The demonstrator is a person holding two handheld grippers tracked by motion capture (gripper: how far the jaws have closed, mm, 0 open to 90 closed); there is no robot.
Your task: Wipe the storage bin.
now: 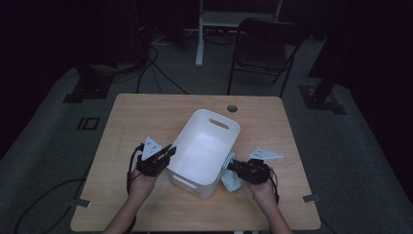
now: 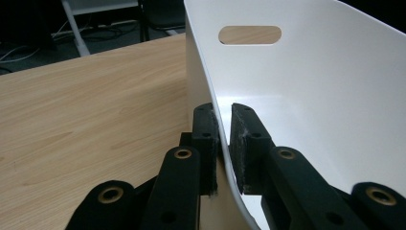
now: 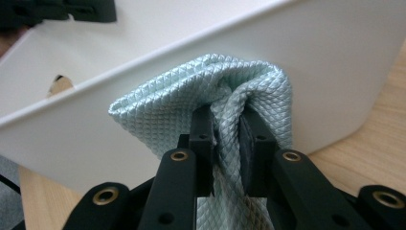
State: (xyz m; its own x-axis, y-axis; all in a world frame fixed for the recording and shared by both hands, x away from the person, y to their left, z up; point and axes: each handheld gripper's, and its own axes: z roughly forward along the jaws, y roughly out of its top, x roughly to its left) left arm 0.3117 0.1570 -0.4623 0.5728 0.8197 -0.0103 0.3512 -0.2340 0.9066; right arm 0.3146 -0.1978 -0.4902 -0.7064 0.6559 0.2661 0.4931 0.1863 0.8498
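Left gripper [image 1: 167, 151]: jaws clenched on the long side wall of the white plastic tub with slotted handles [image 1: 202, 156], one pad outside, one inside, wall pinched between them. Confirmed in the left gripper view, where the left gripper [image 2: 224, 139] has the thin white rim running up between the pads and the tub [image 2: 311, 96] curves away to the right with its oval handle slot at the top.

Right gripper [image 1: 233, 165]: jaws clenched on a pale mint quilted cloth [image 1: 231, 179], bunched fabric squeezed between the pads. In the right gripper view the right gripper [image 3: 225, 139] holds the cloth [image 3: 191, 96] with a fold rising above the pads, right up against the tub's outer wall [image 3: 335, 72]; contact with the wall can't be confirmed. Rest of the cloth hangs below the jaws.

Tub sits upright, angled, mid light-wood worktop [image 1: 141, 117], open top. Cloth is at the tub's right side, near its front corner, outside the tub. The high view is too dim to tell whether the cloth's lower end reaches the worktop.

Grippers sit on opposite sides of the tub, well apart.
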